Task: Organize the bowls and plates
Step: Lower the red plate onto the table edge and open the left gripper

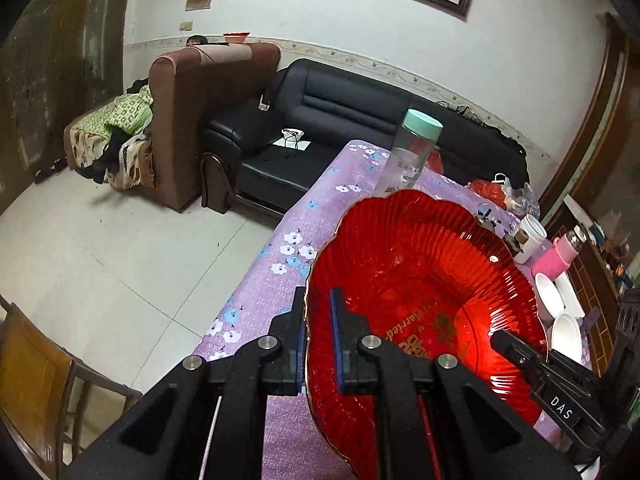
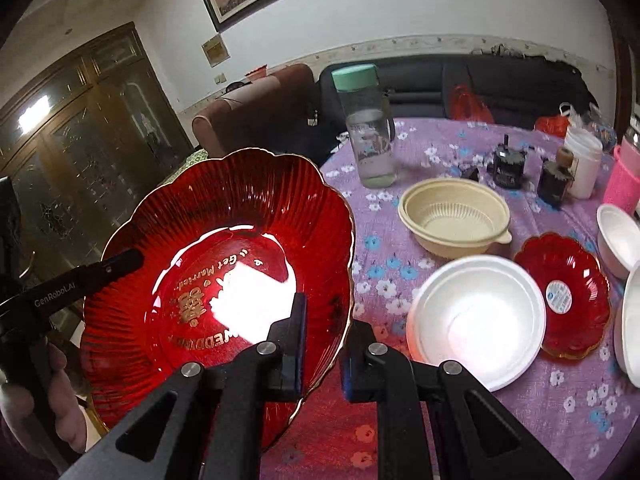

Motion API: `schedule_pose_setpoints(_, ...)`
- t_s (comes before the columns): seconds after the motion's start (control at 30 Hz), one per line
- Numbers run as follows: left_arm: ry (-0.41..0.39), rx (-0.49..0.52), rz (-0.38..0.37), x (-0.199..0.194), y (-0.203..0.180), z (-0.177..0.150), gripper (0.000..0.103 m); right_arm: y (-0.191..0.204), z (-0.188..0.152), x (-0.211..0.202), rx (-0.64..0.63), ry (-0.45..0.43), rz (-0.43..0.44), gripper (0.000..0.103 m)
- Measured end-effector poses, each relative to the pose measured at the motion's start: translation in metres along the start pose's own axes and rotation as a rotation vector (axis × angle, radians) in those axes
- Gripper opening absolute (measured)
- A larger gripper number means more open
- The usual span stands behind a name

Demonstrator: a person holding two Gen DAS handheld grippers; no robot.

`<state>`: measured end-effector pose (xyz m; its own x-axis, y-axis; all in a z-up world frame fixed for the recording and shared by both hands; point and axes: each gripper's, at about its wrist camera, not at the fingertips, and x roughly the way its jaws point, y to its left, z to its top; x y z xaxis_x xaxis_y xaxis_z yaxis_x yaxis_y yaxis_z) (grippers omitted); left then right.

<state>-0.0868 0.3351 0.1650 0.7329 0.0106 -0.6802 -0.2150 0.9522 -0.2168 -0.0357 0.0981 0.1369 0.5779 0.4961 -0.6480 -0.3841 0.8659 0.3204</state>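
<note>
Nearest in both wrist views is the large red plate (image 2: 224,272), a ribbed, scalloped dish with a gold edge and gold lettering on its floor; it carries nothing. The left gripper (image 1: 319,332) has its two pads pressed onto the plate's rim, one inside and one outside. The right gripper (image 2: 322,340) pinches the opposite rim the same way, so the plate hangs between the two, tilted and clear of the purple flowered tablecloth (image 2: 520,408).

Just beyond the right gripper sits a white foam bowl (image 2: 476,320), empty. Beside it to the right lies a small red dish (image 2: 564,296) with a round label stuck to its middle and nothing else in it. More white bowls (image 2: 618,236) crowd the right edge, partly cut off, so their contents cannot be made out. Behind the foam bowl is a beige plastic bowl (image 2: 454,216); it may be two nested together, though the rim is hard to read.

Farther back stands a clear bottle (image 2: 370,132) with a mint-green cap, a little liquid showing at its bottom. Near it are a white cup (image 2: 582,160) and a pink-sleeved flask (image 2: 624,176). A black sofa (image 1: 320,120) lines the far wall.
</note>
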Motion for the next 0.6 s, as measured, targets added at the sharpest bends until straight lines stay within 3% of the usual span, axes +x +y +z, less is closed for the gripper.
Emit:
schedule_pose_setpoints(0.4,0.186,-0.106,0.055,0.083,0.045,-0.064,0.011,-0.009,-0.057,0.075,0.005,0.186,-0.065,0.015)
schedule_pose_setpoints(0.6,0.208,-0.101,0.082,0.099,0.047,-0.073,0.014,-0.009,-0.064,0.09,-0.007,0.201,-0.092,0.015)
